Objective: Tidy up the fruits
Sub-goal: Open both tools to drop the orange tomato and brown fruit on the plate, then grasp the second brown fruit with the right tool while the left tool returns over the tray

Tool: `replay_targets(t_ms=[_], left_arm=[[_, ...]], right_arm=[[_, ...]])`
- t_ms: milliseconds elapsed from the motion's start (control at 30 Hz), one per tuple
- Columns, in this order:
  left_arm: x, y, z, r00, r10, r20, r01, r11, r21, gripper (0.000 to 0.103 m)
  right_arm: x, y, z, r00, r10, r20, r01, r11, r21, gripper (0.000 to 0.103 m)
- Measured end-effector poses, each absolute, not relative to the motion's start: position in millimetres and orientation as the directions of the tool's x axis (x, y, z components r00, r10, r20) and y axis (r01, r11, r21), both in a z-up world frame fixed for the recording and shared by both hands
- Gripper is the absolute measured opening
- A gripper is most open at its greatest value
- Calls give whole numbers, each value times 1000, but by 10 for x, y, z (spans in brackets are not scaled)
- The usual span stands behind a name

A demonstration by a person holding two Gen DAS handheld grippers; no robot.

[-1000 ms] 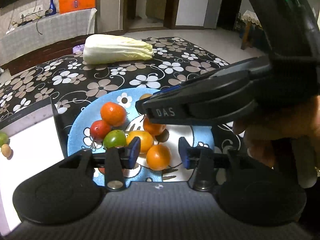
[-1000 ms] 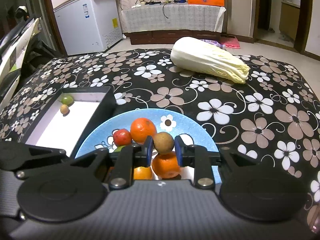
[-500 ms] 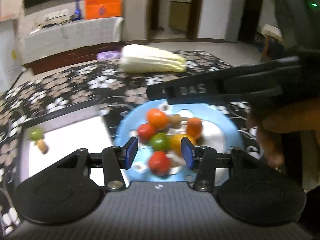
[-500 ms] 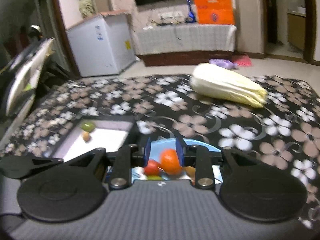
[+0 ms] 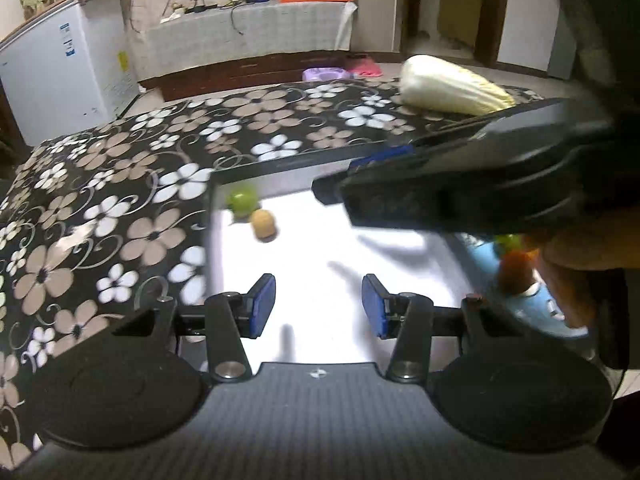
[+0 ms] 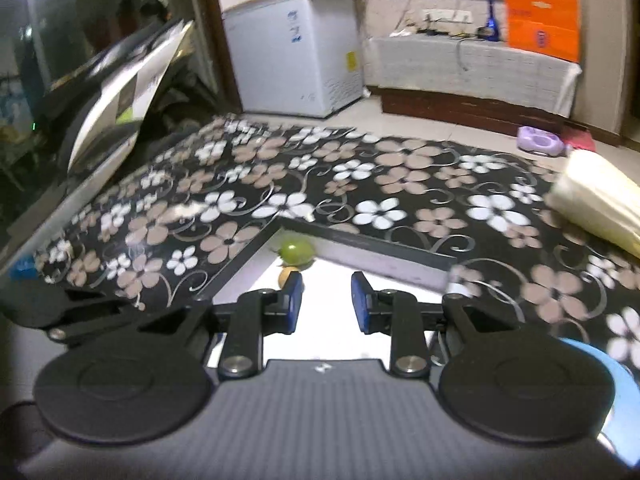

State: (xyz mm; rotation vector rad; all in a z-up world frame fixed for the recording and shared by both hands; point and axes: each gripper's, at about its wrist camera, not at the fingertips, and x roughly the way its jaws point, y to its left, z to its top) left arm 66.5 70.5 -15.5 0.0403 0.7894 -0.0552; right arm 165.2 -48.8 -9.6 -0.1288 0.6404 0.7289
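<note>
While both tools hang over the white tray (image 5: pixel 360 264), most of the sorting looks undone. Only two fruits lie in the tray, in its far corner: a green fruit (image 5: pixel 241 201) and, touching it, a small tan fruit (image 5: pixel 264 224). More fruit, one red piece (image 5: pixel 516 276) among it, sits on the blue plate (image 5: pixel 544 312) just beside the tray, partly hidden by a hand. The left tool (image 5: pixel 318 306) has its pads spread with nothing between them. The right tool (image 6: pixel 326 302) shows a narrower gap, also empty, so neither carries anything. A cabbage (image 5: pixel 452 88) rests well apart on the flowered surface (image 5: pixel 120 200). I judge the plate's fruit remains to be moved across.
</note>
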Motion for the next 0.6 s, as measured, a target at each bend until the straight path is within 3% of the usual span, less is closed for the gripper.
replay_targets(t_ms=[233,600], left_arm=[[637,912,-204,699,-15,-715,56,998,34,54],[630,1027,-168,714,-18,-700,41,999,16,55]], right_arm=[[1783,-21,-378,503,546,-670,-702,711,53,30],[1925,322,-549,506,501,-702,-704,710,-1,30]])
